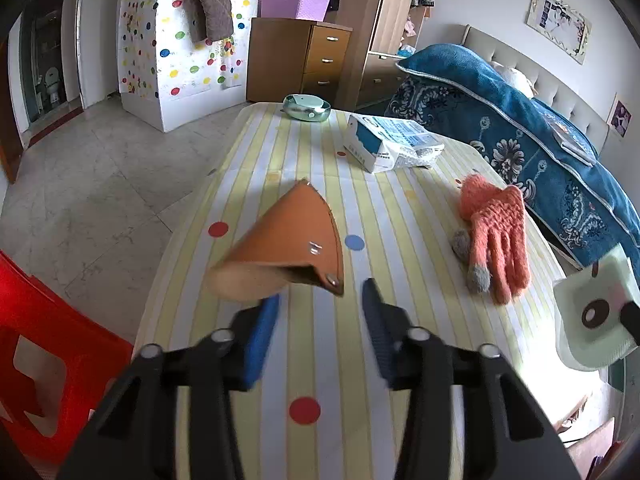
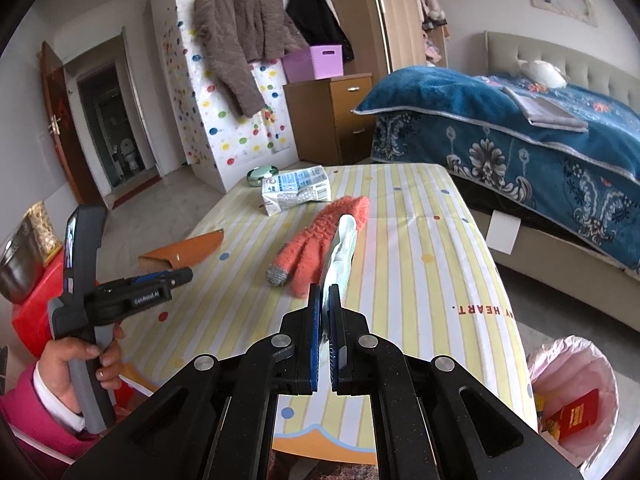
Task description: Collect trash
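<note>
My right gripper (image 2: 325,296) is shut on a pale green wrapper (image 2: 340,248) and holds it edge-on above the table; the same wrapper shows at the right edge of the left wrist view (image 1: 596,320). My left gripper (image 1: 320,300) is open and empty, just short of an orange leather pouch (image 1: 288,244) lying on the striped tablecloth (image 1: 400,216). The left gripper also shows in the right wrist view (image 2: 176,276), next to the pouch (image 2: 184,250). A crushed white and blue carton (image 1: 392,142) lies further back on the table.
An orange knit glove (image 1: 494,232) lies right of the pouch. A green dish (image 1: 307,107) sits at the table's far end. A bin with a pink liner (image 2: 572,400) stands on the floor at right. A red stool (image 1: 44,344) is left, a bed (image 2: 520,136) right.
</note>
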The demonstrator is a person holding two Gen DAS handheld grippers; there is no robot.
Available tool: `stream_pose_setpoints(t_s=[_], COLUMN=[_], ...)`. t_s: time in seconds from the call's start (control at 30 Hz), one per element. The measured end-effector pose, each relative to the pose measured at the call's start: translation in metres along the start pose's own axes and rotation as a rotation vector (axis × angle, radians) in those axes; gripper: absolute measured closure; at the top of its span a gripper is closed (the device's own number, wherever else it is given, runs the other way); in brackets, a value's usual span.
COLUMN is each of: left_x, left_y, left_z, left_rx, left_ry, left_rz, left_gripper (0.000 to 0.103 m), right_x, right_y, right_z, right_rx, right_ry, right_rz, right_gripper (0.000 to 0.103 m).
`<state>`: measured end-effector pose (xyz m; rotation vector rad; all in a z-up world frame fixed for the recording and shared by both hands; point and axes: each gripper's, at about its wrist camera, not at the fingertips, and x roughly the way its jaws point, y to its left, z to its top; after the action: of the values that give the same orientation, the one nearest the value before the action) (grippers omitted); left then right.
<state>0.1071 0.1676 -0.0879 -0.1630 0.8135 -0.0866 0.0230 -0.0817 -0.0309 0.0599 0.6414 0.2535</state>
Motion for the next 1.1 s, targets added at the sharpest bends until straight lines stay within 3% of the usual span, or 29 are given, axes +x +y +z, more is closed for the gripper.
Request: stream_pose_setpoints(t_s=[0.1,0.13,0.37,0.47,0.5,0.53,0.6,0.8,0.93,1.1], left_x=[0.004,0.004,-0.015,-0.023,-0.026,-0.027,-0.028,-0.002,0.023,0.043], left_y=[0.0,-0.001,-0.024,-0.026,-0.024,-0.022,-0.017,-0.014,-0.019,-0.02], left_z=[0.004,0.004,0.0,-0.002,-0.002,0.0,0.004,0.02,0.024,0.026], left_rx=[-0.01,-0.008,0.104,0.107,0.099,0.101,0.089,0.141,0.196,0.206], left_ry=[0.006,0.005,-0.05,-0.039,-0.046,-0.054,-0.098,-0.061,0.015,0.07], left_rz=[-0.005,-0.005,-0.019,-0.049,-0.04,-0.029,0.054,0.109,0.136,0.109], left_gripper=[0.1,0.103,0.103,0.103,0.096,0.063,0.012,0.012,0.032,0.032], right_x=[0.0,-0.001,-0.004,-0.007,-0.008,-0.01,-0.01,-0.007,-0.005,0.001], right_y=[0.0,0.0,-0.004,-0.005,-0.005,-0.006,-0.006,-0.007,-0.008,-0.008], right_z=[0.001,0.001,-0.001,0.0,0.0,0.0,0.0,0.0,0.001,0.002], right_rx=[0.001,-0.001,0.006,0.008,0.008,0.005,0.006,0.007,0.008,0.014], right_ry=[0.001,-0.001,-0.009,-0.011,-0.012,-0.016,-0.017,-0.007,0.003,0.011], right_rz=[-0.003,-0.006,-0.015,-0.017,-0.017,-0.018,-0.02,-0.019,-0.024,-0.033], right_gripper=[0.099,0.099,0.099,0.099,0.099,0.099,0.099,0.099,0.099,0.099])
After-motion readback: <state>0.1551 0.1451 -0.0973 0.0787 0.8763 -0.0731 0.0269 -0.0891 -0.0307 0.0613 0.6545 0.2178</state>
